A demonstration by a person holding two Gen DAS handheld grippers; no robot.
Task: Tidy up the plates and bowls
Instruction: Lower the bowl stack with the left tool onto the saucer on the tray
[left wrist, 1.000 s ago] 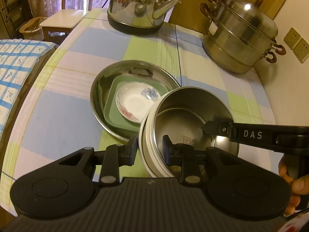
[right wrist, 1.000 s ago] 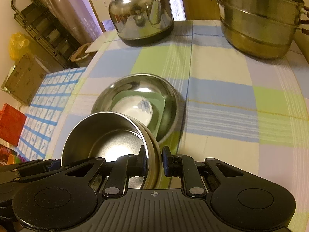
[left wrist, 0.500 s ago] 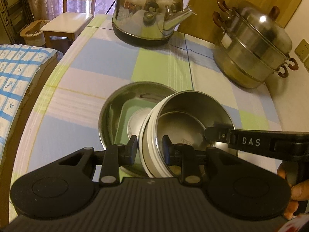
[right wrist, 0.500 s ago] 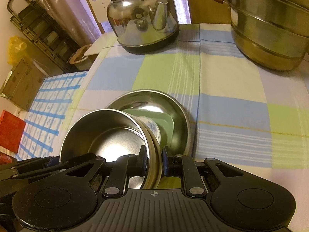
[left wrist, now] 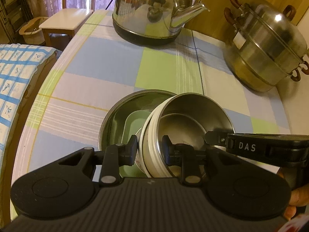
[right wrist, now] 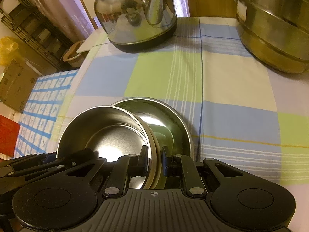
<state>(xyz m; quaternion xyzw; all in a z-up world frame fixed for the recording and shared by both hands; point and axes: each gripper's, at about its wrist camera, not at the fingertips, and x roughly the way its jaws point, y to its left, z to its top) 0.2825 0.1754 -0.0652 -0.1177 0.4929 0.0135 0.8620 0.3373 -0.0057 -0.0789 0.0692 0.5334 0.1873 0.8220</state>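
Observation:
A white-sided steel bowl [left wrist: 185, 123] is held by both grippers. My left gripper [left wrist: 149, 149] is shut on its left rim; my right gripper [right wrist: 154, 159] is shut on its right rim. The bowl also shows in the right wrist view [right wrist: 108, 133]. It hangs over a wide steel dish [left wrist: 115, 116] on the table that holds a green square plate [left wrist: 133, 123]. The steel dish [right wrist: 173, 123] shows behind the bowl in the right wrist view. A small floral saucer under the bowl is almost hidden.
A steel kettle [left wrist: 154, 9] stands at the back of the checked tablecloth [left wrist: 108, 63]. A stacked steel steamer pot [left wrist: 266, 46] stands at the back right. A blue-checked bed [left wrist: 13, 77] lies left of the table, a chair [left wrist: 67, 21] behind it.
Both grippers carried the bowl forward over the steel dish. The bowl now covers the saucer and most of the green plate. The kettle and steamer appear nearer.

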